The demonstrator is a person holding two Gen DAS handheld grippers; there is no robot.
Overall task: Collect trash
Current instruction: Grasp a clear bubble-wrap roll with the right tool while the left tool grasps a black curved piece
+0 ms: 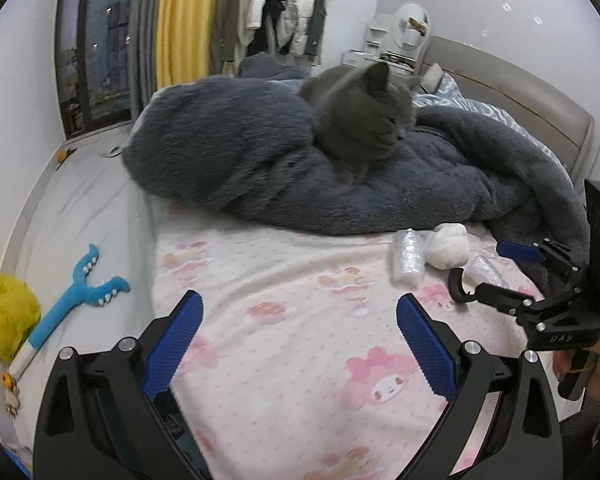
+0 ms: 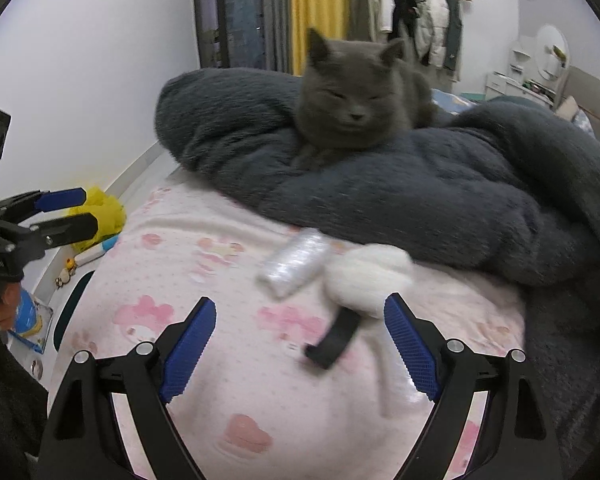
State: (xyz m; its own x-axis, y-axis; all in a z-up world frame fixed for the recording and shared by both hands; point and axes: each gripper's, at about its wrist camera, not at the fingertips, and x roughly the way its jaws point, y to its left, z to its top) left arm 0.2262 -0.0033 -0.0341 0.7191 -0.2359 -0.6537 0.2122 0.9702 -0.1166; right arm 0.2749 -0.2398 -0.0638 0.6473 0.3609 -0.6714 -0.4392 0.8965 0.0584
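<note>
The right gripper (image 2: 300,344) is spread wide and empty, lined up to straddle the white tissue wad (image 2: 374,278) beside the crinkled plastic wrapper (image 2: 294,266), just below the grey blanket (image 2: 440,200).

Bedroom with pale lavender walls (image 1: 20,92), dark night window (image 1: 96,44) upper left beside a yellow curtain (image 1: 184,20), clothes on a rail (image 1: 284,4) top centre, white vanity with round mirror (image 1: 410,26) upper right, grey padded headboard (image 1: 516,92) right.
</note>
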